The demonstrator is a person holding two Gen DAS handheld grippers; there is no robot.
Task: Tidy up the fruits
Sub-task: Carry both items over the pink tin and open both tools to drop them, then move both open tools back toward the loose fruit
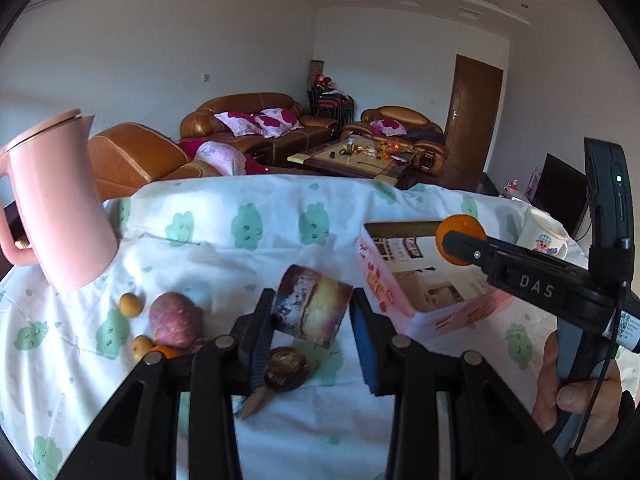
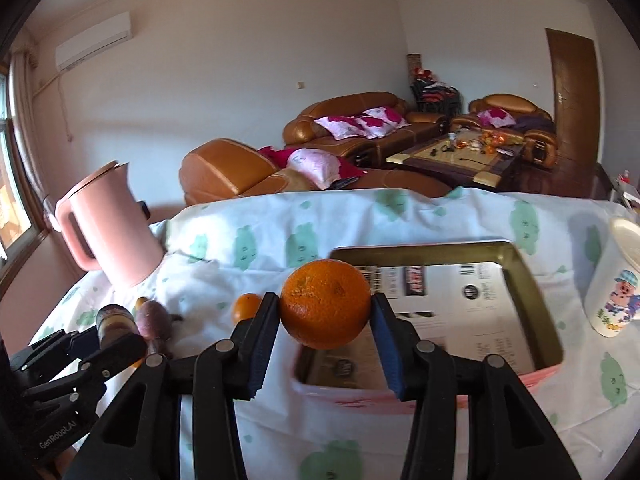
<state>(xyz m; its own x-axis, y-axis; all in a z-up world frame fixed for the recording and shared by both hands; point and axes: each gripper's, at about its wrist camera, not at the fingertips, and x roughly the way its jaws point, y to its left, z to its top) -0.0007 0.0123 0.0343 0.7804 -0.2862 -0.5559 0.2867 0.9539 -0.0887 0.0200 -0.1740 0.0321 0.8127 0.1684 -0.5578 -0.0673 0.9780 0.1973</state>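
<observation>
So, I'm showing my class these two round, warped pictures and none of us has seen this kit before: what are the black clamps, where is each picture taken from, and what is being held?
The black clamps are hand-held two-finger grippers, one in each of a person's hands, each carrying a wide-angle camera that looks along its fingers. In the left camera's picture, the left gripper holds a mottled yellow and purple fruit piece. In the right camera's picture, the right gripper holds an orange over an open pink box. On the green-patterned cloth lie more small fruits, a pink jug and a white cup.
</observation>
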